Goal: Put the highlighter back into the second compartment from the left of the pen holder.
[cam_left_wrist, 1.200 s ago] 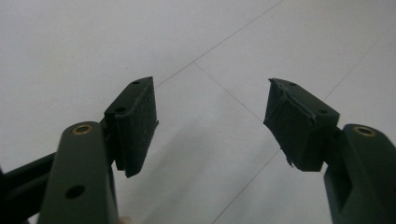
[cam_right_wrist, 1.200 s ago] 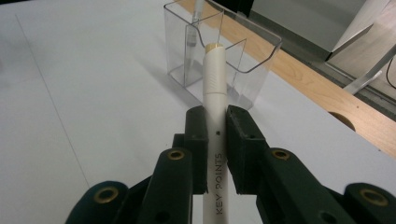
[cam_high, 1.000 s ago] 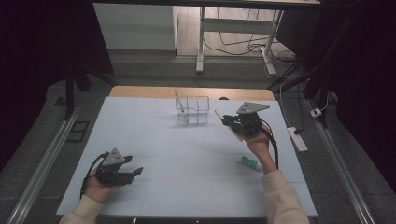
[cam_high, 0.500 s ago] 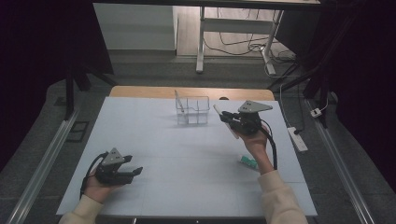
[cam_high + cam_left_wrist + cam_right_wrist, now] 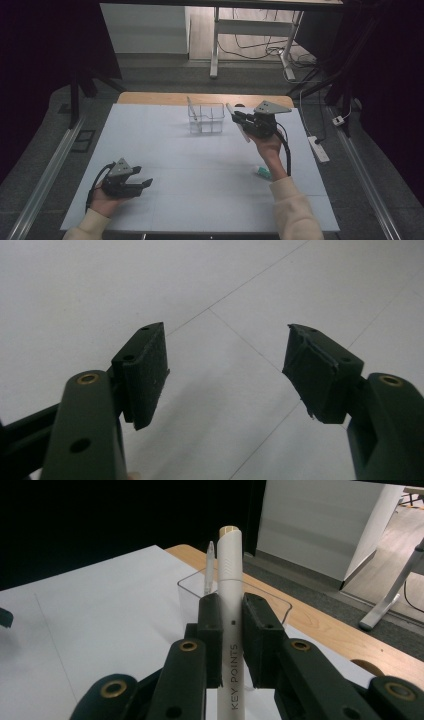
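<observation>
High view: my right gripper (image 5: 239,120) holds a white pen (image 5: 237,123) just right of the clear holder (image 5: 206,118) on the worktop (image 5: 165,150); insertion remains. Left gripper view: left gripper (image 5: 225,370) jaws wide apart, empty. Right gripper view: jaws clamped on the pen; another pen (image 5: 208,570) already stands inside.

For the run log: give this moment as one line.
right gripper: shut on white pen | clear plastic holder: just beyond, one pen inside | left gripper: open, empty | small teal item: on white table
</observation>
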`<state>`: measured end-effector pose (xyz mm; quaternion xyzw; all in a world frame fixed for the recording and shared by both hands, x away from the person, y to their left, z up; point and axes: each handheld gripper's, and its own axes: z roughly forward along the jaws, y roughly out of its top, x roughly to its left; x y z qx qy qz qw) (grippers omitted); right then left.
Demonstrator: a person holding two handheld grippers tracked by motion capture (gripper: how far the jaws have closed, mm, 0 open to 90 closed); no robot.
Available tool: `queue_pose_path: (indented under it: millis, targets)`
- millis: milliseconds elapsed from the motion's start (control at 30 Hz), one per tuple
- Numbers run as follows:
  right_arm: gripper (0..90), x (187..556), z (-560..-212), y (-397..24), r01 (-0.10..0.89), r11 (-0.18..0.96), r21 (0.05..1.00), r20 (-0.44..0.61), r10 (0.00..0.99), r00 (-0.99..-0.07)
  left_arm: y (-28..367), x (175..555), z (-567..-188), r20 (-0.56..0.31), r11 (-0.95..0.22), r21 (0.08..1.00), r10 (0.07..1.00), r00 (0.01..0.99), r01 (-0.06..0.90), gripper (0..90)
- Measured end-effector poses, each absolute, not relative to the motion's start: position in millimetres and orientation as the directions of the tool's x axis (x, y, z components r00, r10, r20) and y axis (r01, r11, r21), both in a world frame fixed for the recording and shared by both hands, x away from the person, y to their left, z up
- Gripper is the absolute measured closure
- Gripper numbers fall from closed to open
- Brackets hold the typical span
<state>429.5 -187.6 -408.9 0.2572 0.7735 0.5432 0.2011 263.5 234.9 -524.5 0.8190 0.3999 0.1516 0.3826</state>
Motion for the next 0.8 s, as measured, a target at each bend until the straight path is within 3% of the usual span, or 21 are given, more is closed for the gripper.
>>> queue_pose_path:
  millis: [800]
  targets:
    - [78.7, 445, -398, -163, 0.185, 0.226, 0.956, 0.007, 0.616, -0.788, 234, 264, -525, -0.058, -0.389, 0.747, 0.769, 0.637, 0.538, 33.6]
